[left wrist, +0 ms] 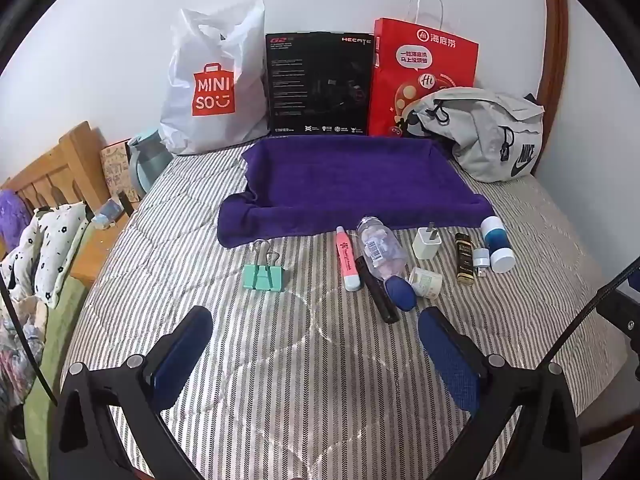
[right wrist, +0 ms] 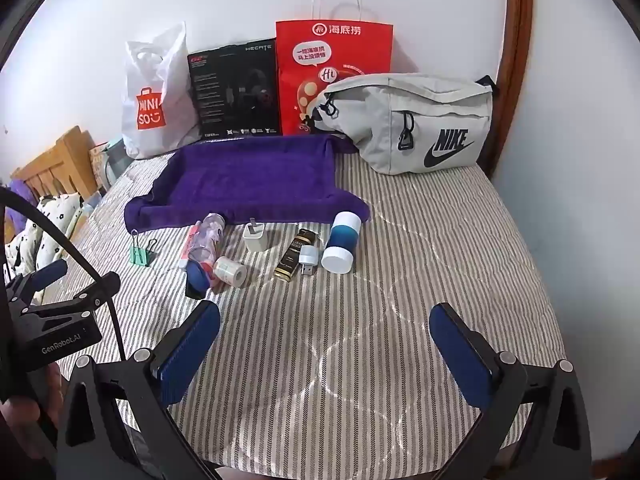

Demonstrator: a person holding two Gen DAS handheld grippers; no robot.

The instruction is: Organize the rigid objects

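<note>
Both grippers hover over the striped bed (left wrist: 280, 360), the left gripper (left wrist: 316, 328) and the right gripper (right wrist: 324, 324) each with fingers spread apart, holding nothing. Small items lie in a row just before the purple towel (left wrist: 344, 176): a green clip (left wrist: 264, 274), pink tube (left wrist: 347, 260), clear bottle (left wrist: 380, 250) (blue cap toward the camera), white charger (left wrist: 426, 242), dark vial (left wrist: 465, 258) and blue-white jar (left wrist: 498, 244).
</note>
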